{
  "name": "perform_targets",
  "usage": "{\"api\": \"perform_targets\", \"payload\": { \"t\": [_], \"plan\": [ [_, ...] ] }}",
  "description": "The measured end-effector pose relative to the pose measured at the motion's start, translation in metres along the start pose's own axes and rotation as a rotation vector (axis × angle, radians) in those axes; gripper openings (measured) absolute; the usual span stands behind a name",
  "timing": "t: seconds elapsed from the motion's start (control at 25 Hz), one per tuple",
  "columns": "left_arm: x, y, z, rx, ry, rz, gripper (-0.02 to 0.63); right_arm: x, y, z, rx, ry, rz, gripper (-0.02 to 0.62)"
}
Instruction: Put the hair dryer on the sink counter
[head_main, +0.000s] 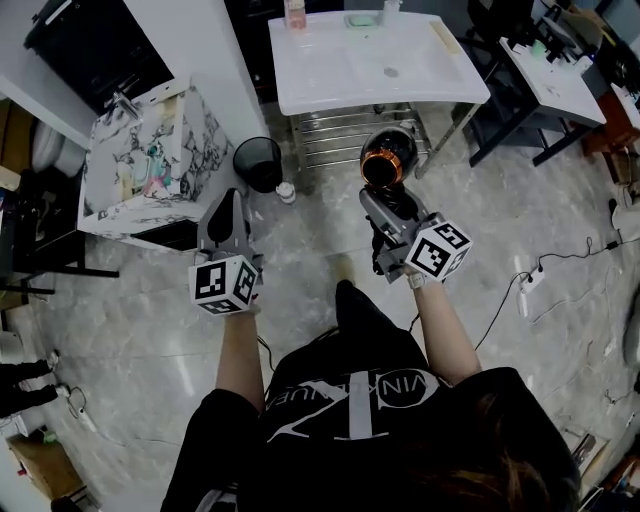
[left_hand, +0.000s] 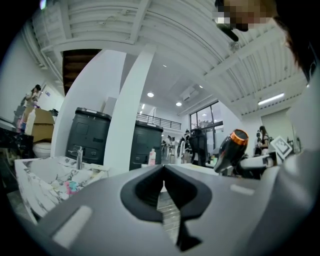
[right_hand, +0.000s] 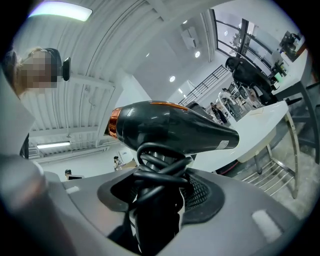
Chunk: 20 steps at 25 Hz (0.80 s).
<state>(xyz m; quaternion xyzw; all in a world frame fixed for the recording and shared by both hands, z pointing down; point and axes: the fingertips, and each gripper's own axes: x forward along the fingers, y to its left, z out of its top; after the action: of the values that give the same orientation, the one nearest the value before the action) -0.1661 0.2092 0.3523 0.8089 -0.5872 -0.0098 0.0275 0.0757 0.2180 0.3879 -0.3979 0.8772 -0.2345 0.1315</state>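
- Right gripper (head_main: 384, 198): the jaws are clamped on the handle of the hair dryer (head_main: 388, 158). The pads press on it from both sides.
- In the right gripper view, the hair dryer (right_hand: 170, 127) stands upright above the right gripper (right_hand: 160, 175). Its barrel lies crosswise over the jaws, with the copper-ringed end to the gripper's left and the nozzle end to its right.
- A black cord (right_hand: 159, 162) is wound in loops round the handle, just above the jaw pads.
- Left gripper (head_main: 231, 203): the jaws are pressed together with nothing between them. In its own view the pads of the left gripper (left_hand: 164, 172) meet at the tip.
- The hair dryer (left_hand: 231, 150) is to the right of the left gripper, clear of it.
- The white sink counter (head_main: 340, 60) is ahead of both grippers and apart from them. The hair dryer is in the air, not on it. In the right gripper view the counter (right_hand: 260, 130) lies ahead and to the right.
- A metal rack (head_main: 345, 135) sits under the counter, ahead of the right gripper.
- A pink bottle (head_main: 294, 12) stands at the far edge of the counter.
- A marble-patterned basin unit (head_main: 150, 150) is ahead and to the left of the left gripper.
- A black bin (head_main: 258, 165) stands on the floor just ahead of the left gripper.
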Motion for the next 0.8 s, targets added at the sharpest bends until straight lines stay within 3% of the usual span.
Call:
{"api": "perform_targets", "payload": {
  "t": [0.8],
  "plan": [
    [0.168,0.044,-0.003,-0.002,0.037,0.103,0.000,0.159,-0.105,0.046,-0.010,0.131,0.134,0.253]
  ]
}}
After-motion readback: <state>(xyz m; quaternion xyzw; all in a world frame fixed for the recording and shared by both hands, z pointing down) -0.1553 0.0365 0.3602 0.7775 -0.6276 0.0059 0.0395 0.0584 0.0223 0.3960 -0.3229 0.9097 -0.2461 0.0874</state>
